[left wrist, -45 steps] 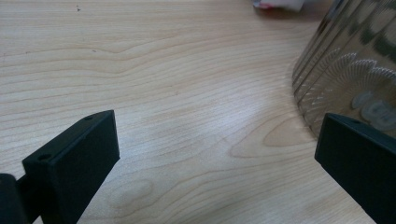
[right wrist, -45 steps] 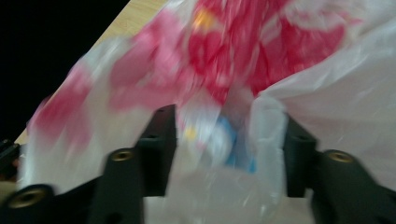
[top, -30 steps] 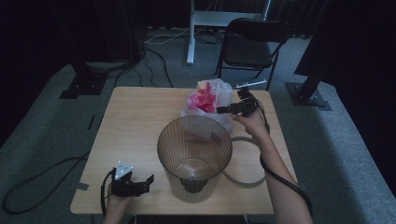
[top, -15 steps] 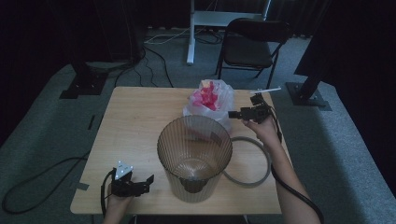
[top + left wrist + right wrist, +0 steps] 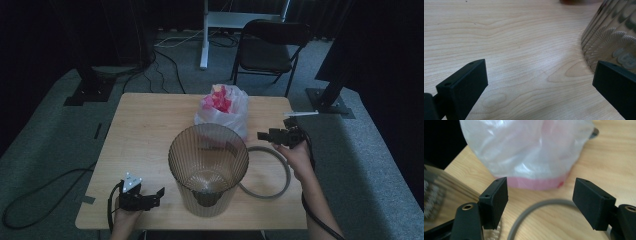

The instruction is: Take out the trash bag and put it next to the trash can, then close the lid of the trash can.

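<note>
Two grippers are at work over the tabletop (image 5: pixel 145 130). The right gripper (image 5: pixel 261 135) hangs near the far right, its jaws spread with nothing between them; they have just been closing a little. It points at the bag (image 5: pixel 223 111), a thin, translucent plastic bag with pink contents, which sits at the far middle of the tabletop, just behind the bin (image 5: pixel 208 167). In the right gripper view the bag (image 5: pixel 524 152) lies ahead of the jaws, apart from them, with a grey ring (image 5: pixel 536 212) lying on the wood between.

The bag looks light, soft and crinkly. Its film would likely slip and bunch under the pads, and its shape would sag when lifted. A good hold is probably the gathered top near the opening, where the plastic folds thick, rather than the smooth, rounded side.

The left gripper (image 5: pixel 159 192) rests at the near left, jaws wide and empty, just beside the ribbed wall of the bin (image 5: pixel 614 32).
</note>
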Demonstrator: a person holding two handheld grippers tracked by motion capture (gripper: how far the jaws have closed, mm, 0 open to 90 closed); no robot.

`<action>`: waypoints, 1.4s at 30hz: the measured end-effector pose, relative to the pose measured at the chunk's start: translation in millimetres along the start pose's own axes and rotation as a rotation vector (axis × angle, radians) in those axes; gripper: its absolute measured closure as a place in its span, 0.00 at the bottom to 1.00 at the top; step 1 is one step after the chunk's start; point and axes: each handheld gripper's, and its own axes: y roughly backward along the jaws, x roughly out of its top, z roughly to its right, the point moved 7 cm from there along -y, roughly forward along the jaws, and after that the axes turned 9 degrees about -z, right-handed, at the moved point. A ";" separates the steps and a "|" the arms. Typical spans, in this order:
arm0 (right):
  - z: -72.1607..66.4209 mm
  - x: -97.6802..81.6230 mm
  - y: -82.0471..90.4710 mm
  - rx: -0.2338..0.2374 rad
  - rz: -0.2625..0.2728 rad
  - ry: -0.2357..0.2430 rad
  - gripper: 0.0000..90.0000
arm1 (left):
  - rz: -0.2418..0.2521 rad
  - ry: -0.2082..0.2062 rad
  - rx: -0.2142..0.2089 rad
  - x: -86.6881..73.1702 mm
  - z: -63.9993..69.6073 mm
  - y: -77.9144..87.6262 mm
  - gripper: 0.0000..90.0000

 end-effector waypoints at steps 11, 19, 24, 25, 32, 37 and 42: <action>28.3 -58.0 6.9 -0.067 -0.038 -0.063 0.28 | -0.006 -0.006 0.001 -0.3 0.7 -0.9 0.00; 44.0 -86.6 13.8 -0.082 -0.054 -0.115 0.31 | -0.007 -0.005 0.000 -0.2 0.8 -1.6 0.00; 53.0 -97.0 19.6 -0.106 -0.047 -0.144 0.31 | -0.004 -0.001 0.001 -0.2 0.9 -0.3 0.00; 55.1 -98.7 20.0 -0.115 -0.050 -0.144 0.31 | -0.003 0.000 0.001 -0.1 1.0 -0.2 0.00; 71.1 -109.1 12.5 -0.214 -0.105 -0.162 0.31 | -0.006 -0.003 -0.002 0.3 0.7 -1.0 0.00; 79.3 -113.4 0.6 -0.230 -0.126 -0.176 0.34 | -0.001 0.006 -0.007 0.5 0.1 -0.2 0.00; 83.2 -118.8 -12.9 -0.248 -0.176 -0.171 0.36 | -0.001 0.004 -0.006 0.7 0.5 -0.5 0.00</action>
